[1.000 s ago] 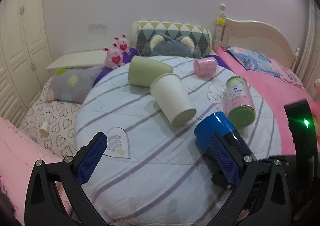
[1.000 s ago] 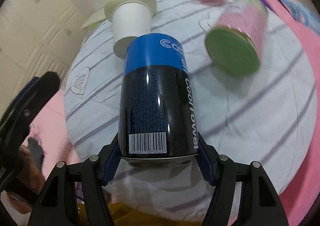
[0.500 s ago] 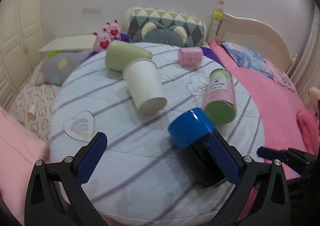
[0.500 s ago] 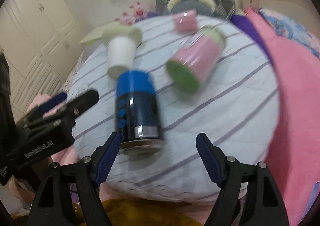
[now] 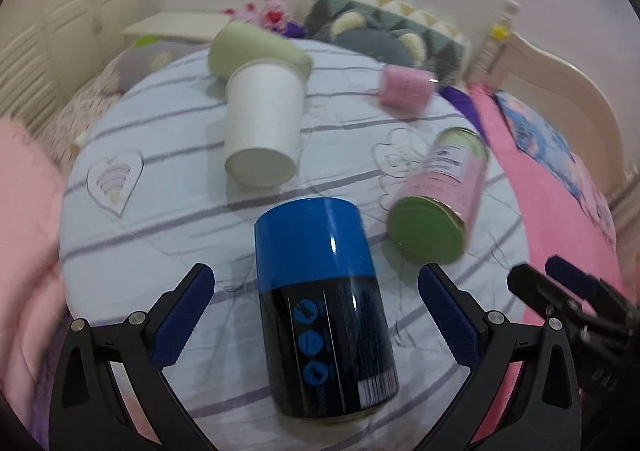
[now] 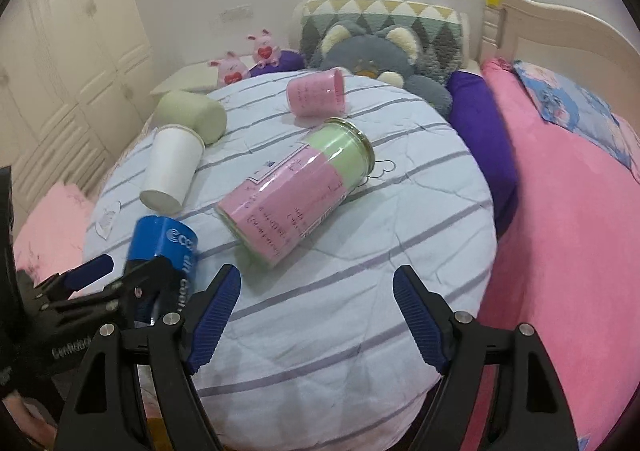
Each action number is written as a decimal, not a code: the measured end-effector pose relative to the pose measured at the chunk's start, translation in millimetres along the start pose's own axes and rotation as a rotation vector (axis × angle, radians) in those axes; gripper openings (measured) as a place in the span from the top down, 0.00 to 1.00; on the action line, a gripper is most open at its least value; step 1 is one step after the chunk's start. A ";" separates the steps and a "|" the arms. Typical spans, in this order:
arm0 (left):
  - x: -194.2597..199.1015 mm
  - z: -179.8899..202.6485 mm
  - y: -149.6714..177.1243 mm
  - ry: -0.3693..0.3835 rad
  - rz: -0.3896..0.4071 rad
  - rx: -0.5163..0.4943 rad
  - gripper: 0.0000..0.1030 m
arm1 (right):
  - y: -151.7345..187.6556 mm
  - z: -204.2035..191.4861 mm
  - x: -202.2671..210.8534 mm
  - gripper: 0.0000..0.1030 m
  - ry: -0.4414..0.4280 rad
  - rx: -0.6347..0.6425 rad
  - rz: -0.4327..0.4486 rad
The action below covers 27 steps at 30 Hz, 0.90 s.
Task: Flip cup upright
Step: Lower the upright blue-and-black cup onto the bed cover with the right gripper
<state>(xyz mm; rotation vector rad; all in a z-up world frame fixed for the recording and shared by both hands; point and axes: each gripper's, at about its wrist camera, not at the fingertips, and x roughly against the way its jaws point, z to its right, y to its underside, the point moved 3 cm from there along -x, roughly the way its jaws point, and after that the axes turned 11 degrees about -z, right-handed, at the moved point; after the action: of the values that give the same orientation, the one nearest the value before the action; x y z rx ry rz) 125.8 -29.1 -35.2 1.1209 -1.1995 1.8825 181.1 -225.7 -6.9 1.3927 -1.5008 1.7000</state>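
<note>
A blue and black can (image 5: 324, 307) lies on its side on the round striped cushion (image 5: 160, 235), between the open fingers of my left gripper (image 5: 316, 315), which do not touch it. It also shows in the right wrist view (image 6: 164, 247). A white paper cup (image 5: 262, 131), a green cup (image 5: 256, 47), a small pink cup (image 5: 404, 91) and a pink and green jar (image 5: 440, 203) all lie on their sides. My right gripper (image 6: 316, 307) is open and empty, off to the right of the can, in front of the jar (image 6: 296, 195).
The cushion rests on a bed with pink covers (image 6: 560, 231). A grey bear pillow (image 6: 372, 55), a patterned bolster (image 6: 380, 19) and pink plush toys (image 6: 244, 59) sit behind it. A white wardrobe (image 6: 60, 51) stands left, the headboard (image 6: 560, 23) right.
My right gripper let go of the blue can and drew back to the right. My left gripper moved right so its open fingers now straddle the can.
</note>
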 end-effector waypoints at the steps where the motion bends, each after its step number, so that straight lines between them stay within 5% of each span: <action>1: -3.4 -0.7 -1.2 -0.010 -0.007 0.016 0.00 | -2.4 1.1 -5.5 0.22 -0.003 0.014 -0.005; 11: -24.7 -7.0 -6.4 -0.090 -0.083 0.095 0.01 | -17.0 8.6 -36.7 0.22 -0.058 0.074 -0.044; 13: -25.5 -6.0 -5.9 -0.076 -0.089 0.092 0.09 | -17.3 6.6 -39.3 0.22 -0.070 0.085 -0.052; 15: -27.3 -3.2 -6.1 -0.027 -0.103 0.087 0.32 | -16.6 3.3 -39.3 0.22 -0.076 0.099 -0.049; 27: -6.9 13.8 -8.4 -0.024 -0.014 -0.042 0.32 | -5.7 -2.1 -33.8 0.22 -0.087 0.076 -0.044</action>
<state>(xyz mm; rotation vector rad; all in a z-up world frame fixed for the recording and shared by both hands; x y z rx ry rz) 140.3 -39.0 -35.1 1.1291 -1.2357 1.8303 197.6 -213.2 -34.4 1.5461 -1.4539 1.7059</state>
